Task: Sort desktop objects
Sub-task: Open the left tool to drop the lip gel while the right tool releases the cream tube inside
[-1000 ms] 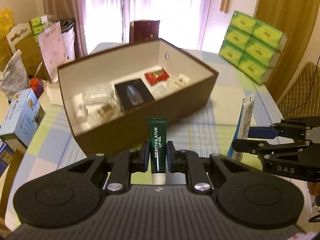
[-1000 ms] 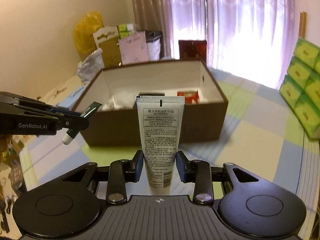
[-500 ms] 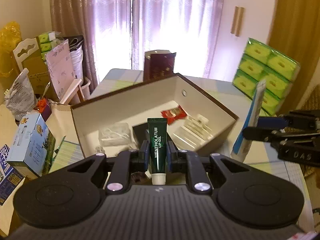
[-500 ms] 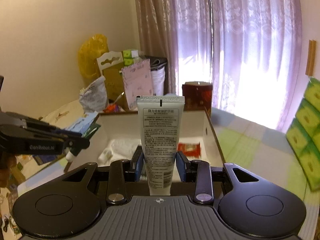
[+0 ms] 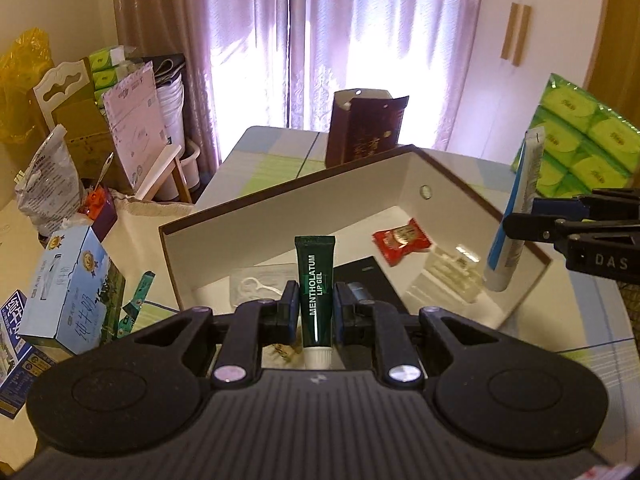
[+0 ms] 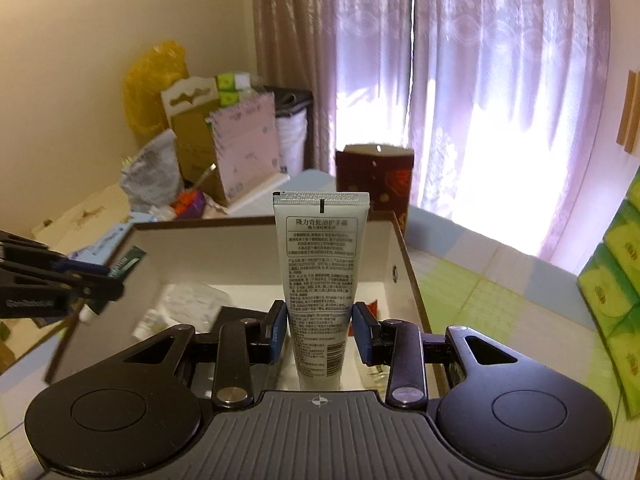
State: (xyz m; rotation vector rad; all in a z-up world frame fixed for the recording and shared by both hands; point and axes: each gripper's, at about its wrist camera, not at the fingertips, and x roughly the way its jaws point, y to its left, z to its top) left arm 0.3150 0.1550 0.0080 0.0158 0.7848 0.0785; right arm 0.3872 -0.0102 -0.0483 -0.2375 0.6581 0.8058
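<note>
The box (image 6: 404, 256) near wall was hidden behind the right gripper (image 6: 320, 334). Box contents at 9 o'clock of the hand cream tube (image 6: 320, 280) were blurred. The tissue packs (image 6: 616, 292) were cropped at 3 o'clock.

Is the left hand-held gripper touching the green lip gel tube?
Touching. In the left wrist view the left hand-held gripper has both pads pressed against the sides of the green lip gel tube, with no gap visible.

Dark green lip gel tube (image 5: 315, 292), white lettering; white hand cream tube (image 6: 320, 280); brown box (image 5: 360, 184), white inside; red sachet (image 5: 401, 241).
</note>
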